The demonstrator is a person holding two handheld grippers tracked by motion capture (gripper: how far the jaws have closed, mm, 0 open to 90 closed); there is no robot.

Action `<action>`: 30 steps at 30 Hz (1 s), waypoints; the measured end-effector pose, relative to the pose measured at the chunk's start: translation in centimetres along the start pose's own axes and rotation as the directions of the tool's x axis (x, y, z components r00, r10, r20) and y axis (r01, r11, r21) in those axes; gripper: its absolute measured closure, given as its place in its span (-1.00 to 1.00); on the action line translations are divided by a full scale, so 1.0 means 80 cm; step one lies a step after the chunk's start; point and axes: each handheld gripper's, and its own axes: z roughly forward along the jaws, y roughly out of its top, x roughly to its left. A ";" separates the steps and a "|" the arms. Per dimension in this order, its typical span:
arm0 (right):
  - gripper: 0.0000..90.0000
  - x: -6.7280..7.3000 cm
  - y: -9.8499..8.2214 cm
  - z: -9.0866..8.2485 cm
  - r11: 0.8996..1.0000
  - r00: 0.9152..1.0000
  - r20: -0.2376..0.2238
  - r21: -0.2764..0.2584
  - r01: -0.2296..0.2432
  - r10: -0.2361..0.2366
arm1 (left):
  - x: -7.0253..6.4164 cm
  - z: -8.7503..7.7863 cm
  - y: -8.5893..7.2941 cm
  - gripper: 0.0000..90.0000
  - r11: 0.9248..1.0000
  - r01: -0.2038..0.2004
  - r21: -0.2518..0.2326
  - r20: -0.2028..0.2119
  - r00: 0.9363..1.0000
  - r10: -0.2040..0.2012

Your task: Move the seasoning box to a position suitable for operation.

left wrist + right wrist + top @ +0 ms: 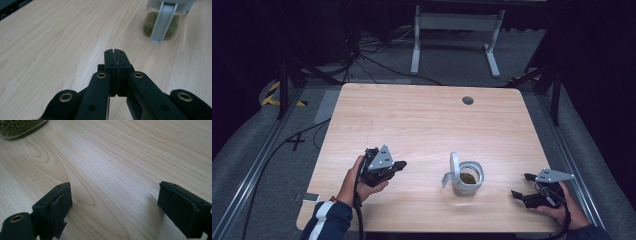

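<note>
1. High view: the left hand [357, 181] reaches in from the bottom edge over the wooden table [422, 120], holding the left gripper [398, 165] pointed right toward the jar.
2. Left gripper view has its jaws pressed together, nothing between them.
3. A glass jar [468, 179] of green beans [149, 21] stands between both grippers, its lid [454, 165] flipped up.
4. At the right, the right hand [564, 210] holds the right gripper [522, 186] pointing left, its jaws spread wide and empty, well apart from the jar.
</note>
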 end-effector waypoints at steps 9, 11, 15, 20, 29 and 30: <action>-0.74 0.000 0.000 0.000 1.000 1.000 0.000 0.001 0.000 0.000 | -0.018 0.025 0.040 1.00 0.997 -0.062 -0.037 0.055 0.996 0.064; -0.74 0.000 0.000 0.000 1.000 1.000 0.000 0.000 0.000 0.000 | -0.022 0.030 0.047 1.00 0.996 -0.073 -0.041 0.063 0.995 0.076; -0.74 0.000 0.000 0.000 1.000 1.000 0.000 0.000 0.001 -0.001 | -0.026 0.038 0.058 1.00 0.995 -0.086 -0.055 0.078 0.993 0.091; -0.74 0.000 0.000 0.000 1.000 1.000 0.000 0.000 0.000 0.000 | -0.029 0.048 0.075 1.00 0.993 -0.096 -0.069 0.112 0.988 0.104; -0.74 0.000 0.000 0.000 1.000 1.000 0.000 0.000 0.000 0.000 | -0.042 0.063 0.101 1.00 0.987 -0.137 -0.086 0.139 0.979 0.148; -0.74 0.000 0.000 0.000 1.000 1.000 0.000 0.000 0.000 0.000 | -0.044 0.064 0.103 1.00 0.986 -0.138 -0.089 0.143 0.978 0.149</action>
